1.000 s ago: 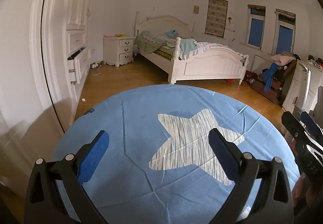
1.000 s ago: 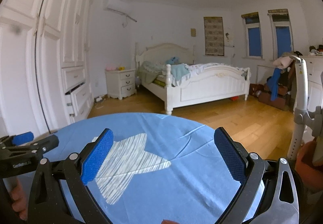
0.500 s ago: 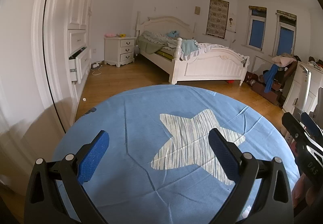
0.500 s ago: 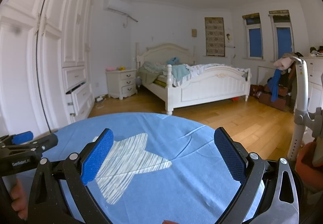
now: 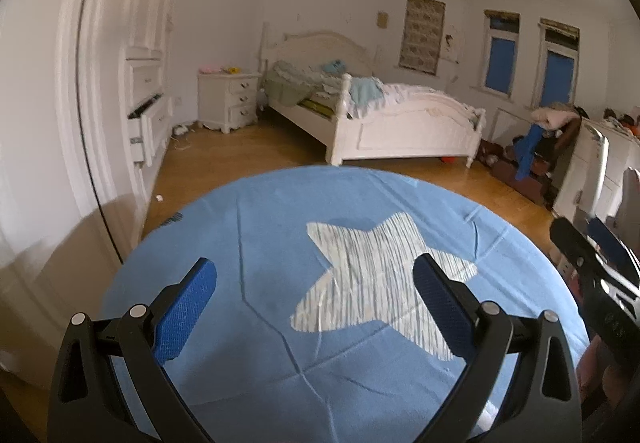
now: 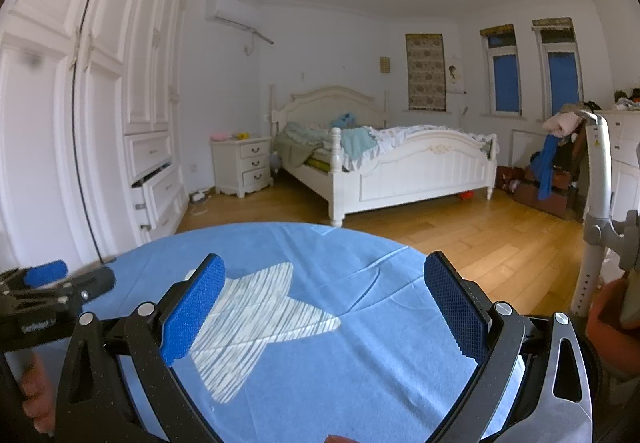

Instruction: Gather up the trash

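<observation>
Both grippers, left and right, hover over the blue table, jaws spread wide, holding nothing.

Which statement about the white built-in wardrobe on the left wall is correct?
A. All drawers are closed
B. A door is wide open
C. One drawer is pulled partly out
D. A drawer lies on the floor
C: one drawer of the wardrobe juts out, showing a dark gap above it.
</observation>
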`<state>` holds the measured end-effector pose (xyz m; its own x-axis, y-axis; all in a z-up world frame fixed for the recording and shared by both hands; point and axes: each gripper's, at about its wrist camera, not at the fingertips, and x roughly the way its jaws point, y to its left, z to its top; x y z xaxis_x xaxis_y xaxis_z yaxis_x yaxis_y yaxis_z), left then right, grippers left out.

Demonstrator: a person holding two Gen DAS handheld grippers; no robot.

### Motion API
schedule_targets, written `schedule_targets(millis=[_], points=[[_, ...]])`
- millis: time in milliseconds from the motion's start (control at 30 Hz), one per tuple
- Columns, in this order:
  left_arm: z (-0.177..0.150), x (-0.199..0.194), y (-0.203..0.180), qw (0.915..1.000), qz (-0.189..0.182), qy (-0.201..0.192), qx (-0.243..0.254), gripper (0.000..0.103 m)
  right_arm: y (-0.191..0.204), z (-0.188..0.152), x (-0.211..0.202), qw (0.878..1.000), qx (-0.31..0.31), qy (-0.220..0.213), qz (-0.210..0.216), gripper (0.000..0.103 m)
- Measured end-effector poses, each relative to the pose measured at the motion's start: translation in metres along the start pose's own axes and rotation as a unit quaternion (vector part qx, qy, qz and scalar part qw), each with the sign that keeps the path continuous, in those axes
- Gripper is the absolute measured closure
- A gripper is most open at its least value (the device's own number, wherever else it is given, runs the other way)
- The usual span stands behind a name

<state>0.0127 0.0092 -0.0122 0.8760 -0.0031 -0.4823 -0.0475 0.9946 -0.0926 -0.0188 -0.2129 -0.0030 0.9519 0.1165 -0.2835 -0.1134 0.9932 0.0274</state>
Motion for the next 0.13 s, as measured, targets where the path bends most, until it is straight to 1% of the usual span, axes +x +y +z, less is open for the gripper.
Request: schedule_targets(millis=[133], points=[[0.0001, -0.0008, 0.0008, 1.0000, 0.004, -0.002, -0.002, 0.005, 0.0007, 0.0004, -0.0001, 1.000, 0.000, -0.001, 0.000, 0.005]])
